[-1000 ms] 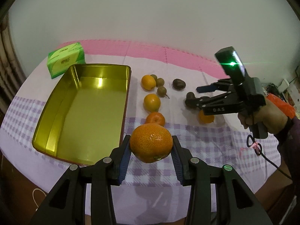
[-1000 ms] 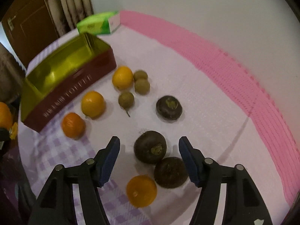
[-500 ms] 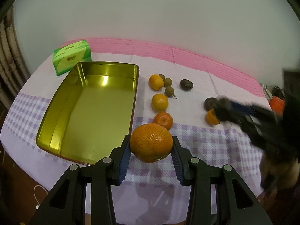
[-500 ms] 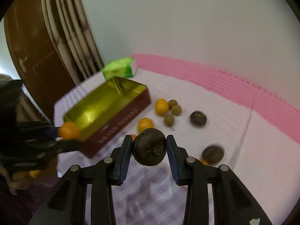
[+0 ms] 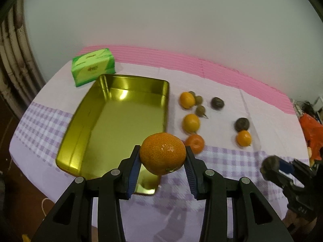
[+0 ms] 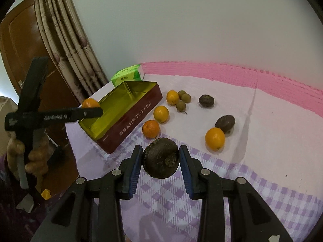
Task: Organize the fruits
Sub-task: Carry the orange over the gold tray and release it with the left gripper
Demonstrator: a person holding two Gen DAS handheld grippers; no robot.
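Note:
My left gripper (image 5: 162, 158) is shut on a large orange mandarin (image 5: 162, 156), held above the near right corner of the gold tin tray (image 5: 88, 139). My right gripper (image 6: 160, 160) is shut on a dark brown passion fruit (image 6: 160, 157), lifted over the checked cloth in front of the tray (image 6: 131, 117). In the right wrist view the left gripper (image 6: 88, 112) and its mandarin (image 6: 89, 103) hang at the tray's left edge. In the left wrist view the right gripper (image 5: 271, 166) shows at the lower right with the dark fruit (image 5: 269, 165).
On the cloth right of the tray lie several oranges (image 5: 191, 123), small green-brown fruits (image 5: 200, 110) and two dark passion fruits (image 5: 217, 102). A green tissue pack (image 5: 92, 69) stands behind the tray. Curtains (image 6: 68, 46) and a door stand left of the table.
My right gripper closed on one dark passion fruit, lifted it off the cloth and drew back toward the table's front. My left gripper with the mandarin shifted slightly toward the tray.

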